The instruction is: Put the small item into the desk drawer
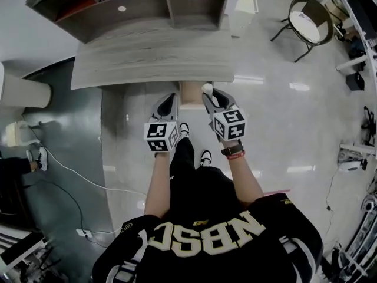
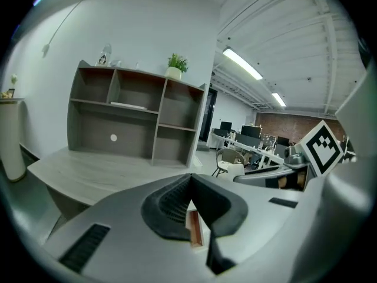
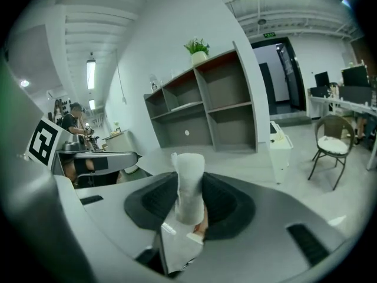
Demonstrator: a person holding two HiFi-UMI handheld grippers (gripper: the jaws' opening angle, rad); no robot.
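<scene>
Roll (image 3: 189,170), white and soft-looking, sat pinched in right gripper (image 3: 189,196); probably light, crushable, best held mid-length. Left gripper (image 2: 189,184) closed, empty, near drawer (image 1: 191,93)

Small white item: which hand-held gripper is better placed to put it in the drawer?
Right. The right hand-held gripper clamps the white item just beside the pulled-out drawer. The left hand-held gripper has its jaws together and does not hold it.

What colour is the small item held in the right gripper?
White. The small item shows best in the right gripper view, clamped between the jaws.
</scene>
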